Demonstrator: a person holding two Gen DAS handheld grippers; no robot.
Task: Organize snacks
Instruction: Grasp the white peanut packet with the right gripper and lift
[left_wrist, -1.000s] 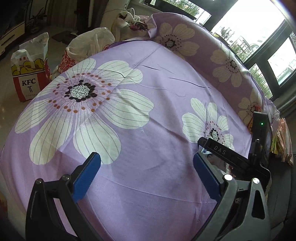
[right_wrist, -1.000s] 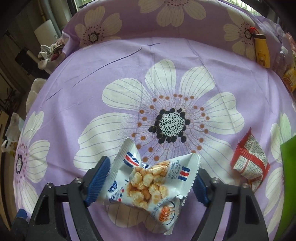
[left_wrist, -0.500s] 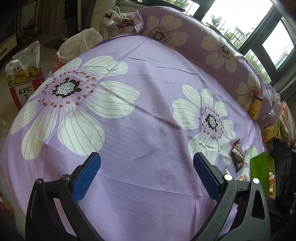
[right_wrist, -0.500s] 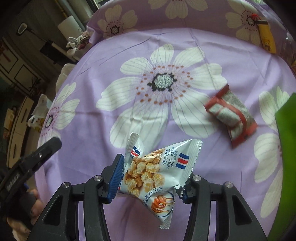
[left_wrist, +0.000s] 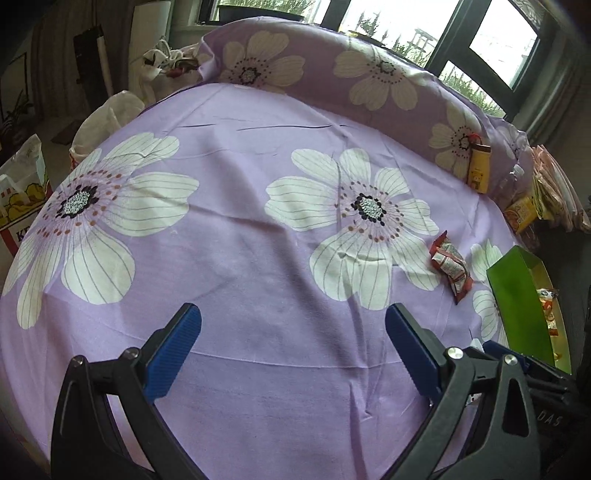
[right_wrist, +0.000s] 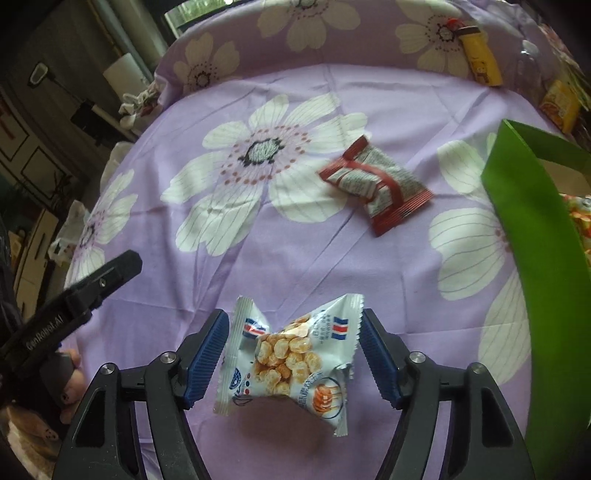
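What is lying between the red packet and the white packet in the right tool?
Nothing: in the right wrist view only bare purple cloth lies between the red packet and the white packet.

"GenRobot.AI" runs along the left tool (right_wrist: 99, 284); "DAS" marks the right tool's body (left_wrist: 550, 419).

A purple flowered sheet (right_wrist: 295, 258) carries a red snack packet (right_wrist: 375, 182), a green box (right_wrist: 532, 240) beside it.
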